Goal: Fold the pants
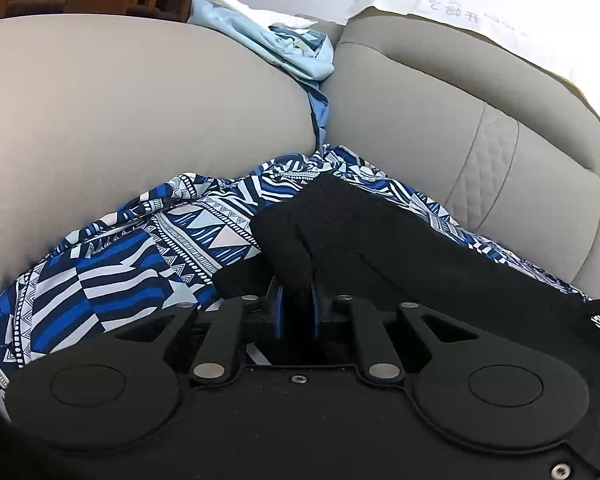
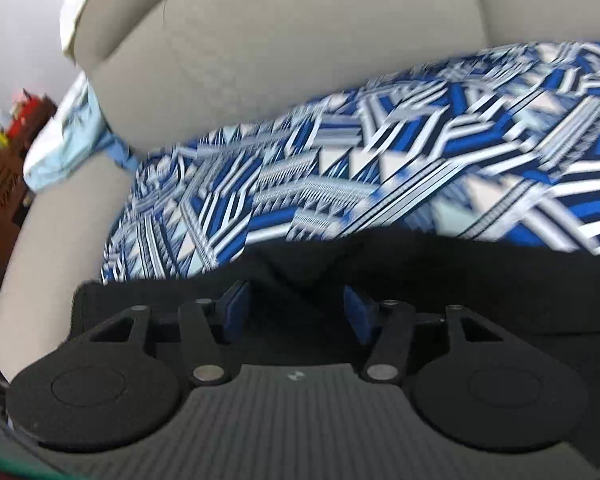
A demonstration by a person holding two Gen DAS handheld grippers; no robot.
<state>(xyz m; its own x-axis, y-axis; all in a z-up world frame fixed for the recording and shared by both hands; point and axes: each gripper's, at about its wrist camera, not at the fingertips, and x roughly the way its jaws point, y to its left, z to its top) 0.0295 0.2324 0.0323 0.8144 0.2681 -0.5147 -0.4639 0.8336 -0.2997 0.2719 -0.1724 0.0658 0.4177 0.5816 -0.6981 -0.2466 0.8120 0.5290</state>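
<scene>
L gripper: jaws nearly closed, pinching black waistband of blue-patterned pants, which lie on beige sofa. R gripper: jaws wide apart, nothing gripped, black band just beyond them; view blurred.

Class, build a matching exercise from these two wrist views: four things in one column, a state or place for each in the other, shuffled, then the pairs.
Things:
1. left claw
2. right claw
3. patterned pants
4. light blue cloth

States or places:
A. tucked in the gap between two sofa cushions
B. open, nothing pinched
C. spread on the sofa seat
D. shut on black fabric

Pairs: 1-D, 2-B, 3-C, 4-A
</scene>
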